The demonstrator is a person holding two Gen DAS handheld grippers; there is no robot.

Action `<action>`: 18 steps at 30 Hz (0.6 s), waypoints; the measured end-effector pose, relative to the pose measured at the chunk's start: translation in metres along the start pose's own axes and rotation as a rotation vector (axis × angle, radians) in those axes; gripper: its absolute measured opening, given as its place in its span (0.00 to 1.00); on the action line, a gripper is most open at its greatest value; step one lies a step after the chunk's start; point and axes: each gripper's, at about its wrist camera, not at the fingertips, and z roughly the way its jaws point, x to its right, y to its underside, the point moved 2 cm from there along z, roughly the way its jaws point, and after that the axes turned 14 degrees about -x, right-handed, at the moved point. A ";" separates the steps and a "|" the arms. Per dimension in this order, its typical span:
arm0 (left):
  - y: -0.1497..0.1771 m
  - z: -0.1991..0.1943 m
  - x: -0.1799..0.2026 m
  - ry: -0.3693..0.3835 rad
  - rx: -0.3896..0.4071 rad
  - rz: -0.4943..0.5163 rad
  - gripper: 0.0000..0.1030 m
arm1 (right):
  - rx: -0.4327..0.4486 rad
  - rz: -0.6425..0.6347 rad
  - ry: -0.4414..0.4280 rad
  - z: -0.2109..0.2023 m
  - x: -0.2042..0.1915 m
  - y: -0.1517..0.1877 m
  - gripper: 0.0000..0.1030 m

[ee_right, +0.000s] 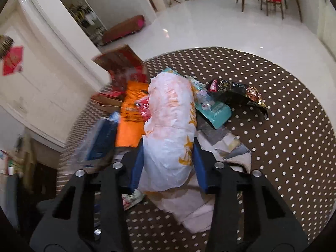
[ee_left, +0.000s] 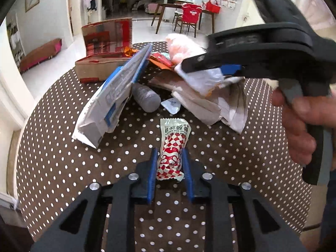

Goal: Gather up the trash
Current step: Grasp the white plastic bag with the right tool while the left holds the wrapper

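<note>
A red-and-white checkered snack wrapper (ee_left: 173,145) lies on the dotted brown tablecloth (ee_left: 63,168). My left gripper (ee_left: 169,153) is shut on its near end, with a blue pad pressed against each side. A crumpled white plastic bag with orange print (ee_right: 170,113) fills the space between the pads of my right gripper (ee_right: 168,142), which is shut on it. In the left wrist view the right gripper (ee_left: 210,71) reaches in from the upper right, pinching the same bag (ee_left: 201,82), with a person's hand (ee_left: 304,121) on its handle.
A pile of litter covers the far half of the round table: an open cardboard box (ee_left: 100,63), a blue-and-white package (ee_left: 113,100), a grey bottle (ee_left: 147,98), crumpled paper (ee_left: 210,107), an orange packet (ee_right: 132,113), a teal tissue pack (ee_right: 216,109) and a black snack wrapper (ee_right: 237,92).
</note>
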 end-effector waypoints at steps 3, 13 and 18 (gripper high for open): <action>0.002 -0.012 -0.001 0.011 0.027 -0.028 0.21 | 0.045 -0.009 -0.042 -0.024 0.005 0.006 0.39; -0.013 -0.021 0.003 -0.013 0.054 -0.007 0.00 | 0.157 0.014 -0.088 -0.095 0.040 0.029 0.40; -0.004 -0.014 0.005 -0.089 0.019 -0.050 0.71 | 0.160 0.029 -0.090 -0.103 0.057 0.042 0.40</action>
